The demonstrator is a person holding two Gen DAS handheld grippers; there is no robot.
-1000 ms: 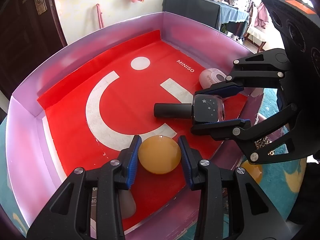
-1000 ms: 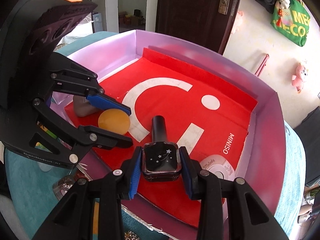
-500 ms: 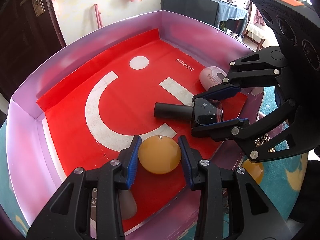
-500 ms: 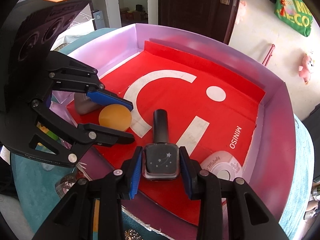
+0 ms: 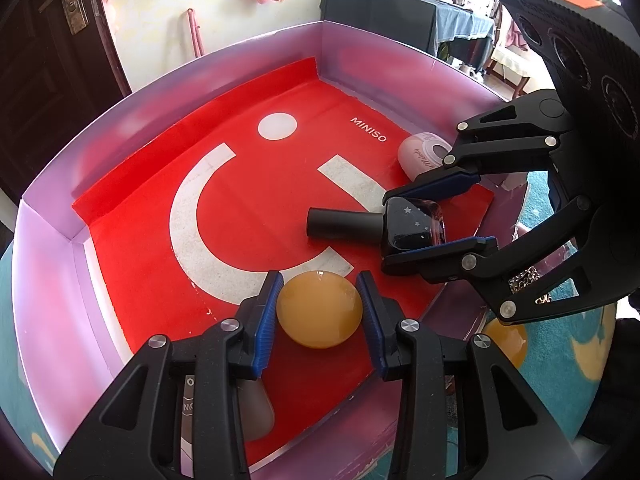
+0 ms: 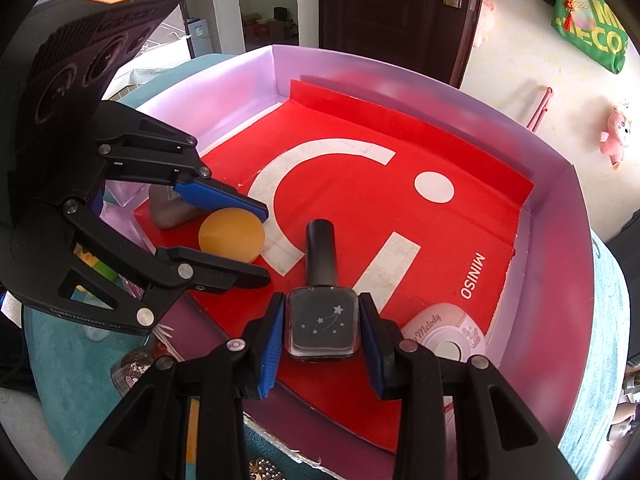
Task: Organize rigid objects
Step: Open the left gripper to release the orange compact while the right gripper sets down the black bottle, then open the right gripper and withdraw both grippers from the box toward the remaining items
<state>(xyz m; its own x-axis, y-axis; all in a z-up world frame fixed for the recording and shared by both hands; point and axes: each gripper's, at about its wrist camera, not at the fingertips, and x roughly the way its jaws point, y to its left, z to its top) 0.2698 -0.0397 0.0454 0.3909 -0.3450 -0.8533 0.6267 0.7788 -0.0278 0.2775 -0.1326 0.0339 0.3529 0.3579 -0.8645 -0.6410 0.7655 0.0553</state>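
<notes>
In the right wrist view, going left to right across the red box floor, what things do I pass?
Brown bottle → orange ball, between the left gripper's pads → black nail polish bottle, clamped by the right gripper → pink round case by the right wall.

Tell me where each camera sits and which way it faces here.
Left wrist: on the left gripper, looking down into the box; its fingers clamp the orange ball, right gripper at right.
Right wrist: on the right gripper, angled down; its fingers clamp the nail polish bottle, left gripper at left.
Shared: box, ball, bottle, pink case.
</notes>
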